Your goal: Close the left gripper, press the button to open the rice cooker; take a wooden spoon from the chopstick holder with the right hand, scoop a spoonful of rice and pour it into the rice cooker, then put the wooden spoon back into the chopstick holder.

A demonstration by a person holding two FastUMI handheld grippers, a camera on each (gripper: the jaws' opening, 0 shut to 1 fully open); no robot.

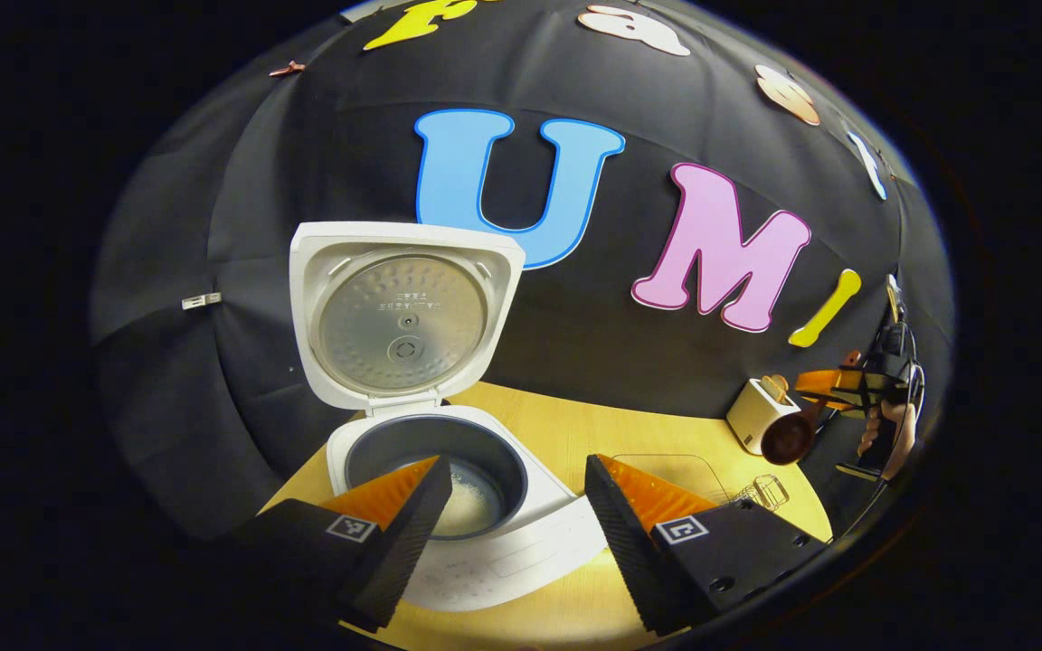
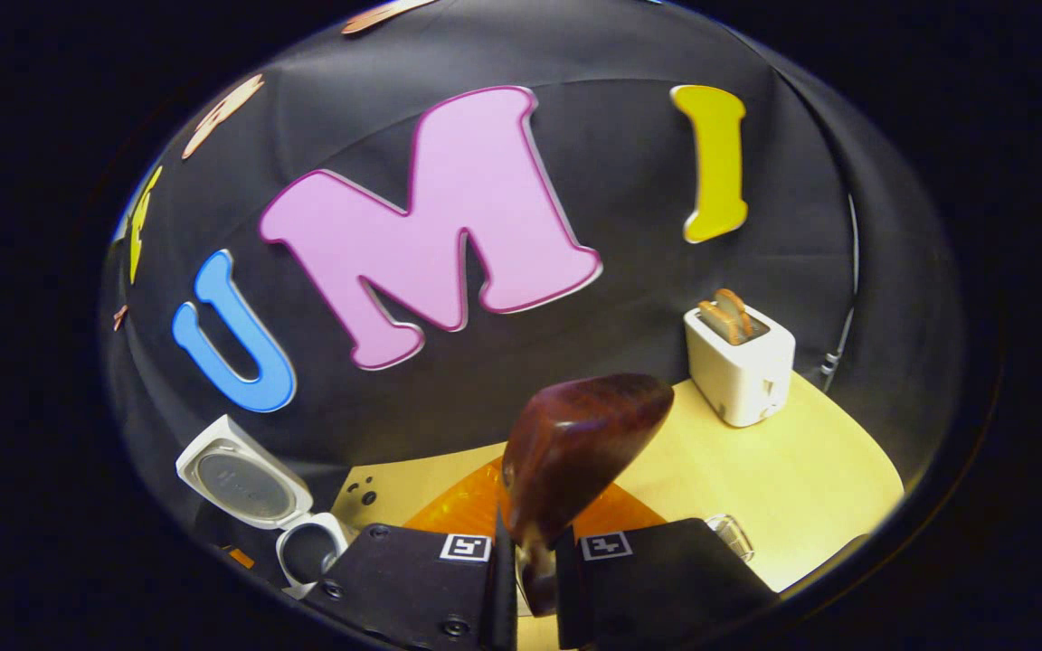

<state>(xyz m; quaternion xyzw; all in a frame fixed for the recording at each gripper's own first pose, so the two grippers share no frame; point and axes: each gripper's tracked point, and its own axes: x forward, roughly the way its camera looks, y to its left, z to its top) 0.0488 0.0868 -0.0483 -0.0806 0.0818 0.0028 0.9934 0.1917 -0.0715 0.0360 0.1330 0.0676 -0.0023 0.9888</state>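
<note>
Cooker: rice cooker (image 1: pixel 449 479) sits lid-up, pot open, right under the left gripper (image 1: pixel 512 533)
Left fingers: spread apart, holding nothing
Right gripper (image 2: pixel 535 579): clamped on the wooden spoon (image 2: pixel 575 452), handle between the fingers, bowl pointing up and away
Next bit: guessing the spoon goes back in the holder, which I can't spot; cooker's off to its left

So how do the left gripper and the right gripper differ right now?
The left gripper is open and holds nothing, poised over the open rice cooker; the right gripper is shut on the wooden spoon, its bowl pointing up. Both are above the wooden table.
</note>
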